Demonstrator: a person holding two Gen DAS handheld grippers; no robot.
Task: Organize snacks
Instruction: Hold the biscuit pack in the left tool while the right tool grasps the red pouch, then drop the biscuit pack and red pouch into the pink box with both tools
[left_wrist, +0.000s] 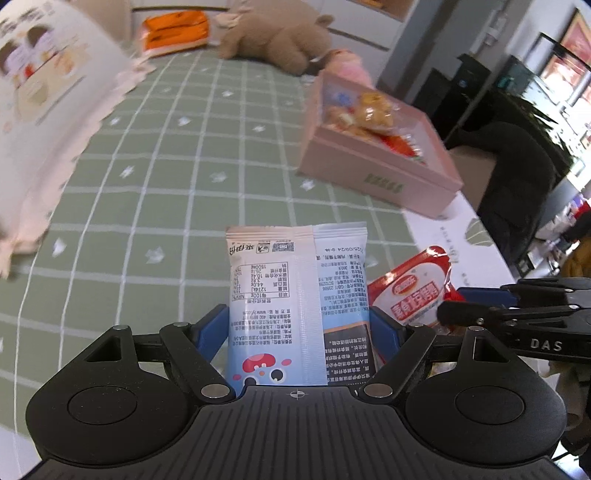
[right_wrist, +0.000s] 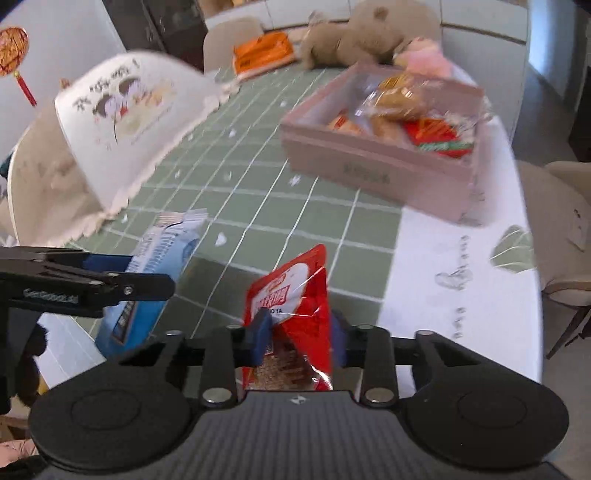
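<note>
Snack packets ride clenched in both grippers: blue-white packet (left_wrist: 295, 306) in left gripper (left_wrist: 299, 332), red packet (right_wrist: 291, 317) in right gripper (right_wrist: 299, 332), whose side the pink box (right_wrist: 380, 166) ahead lies toward.

Left wrist: looks forward past its own fingers, low over the table.
Right wrist: same heading, just rightward.
Shared: pink box (left_wrist: 373, 168) (right_wrist: 376, 166) ahead, plush toy (left_wrist: 277, 35) (right_wrist: 369, 33) beyond.

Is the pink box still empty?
No, the pink box already holds several wrapped snacks, including golden ones and a red packet, seen in the right wrist view.
</note>
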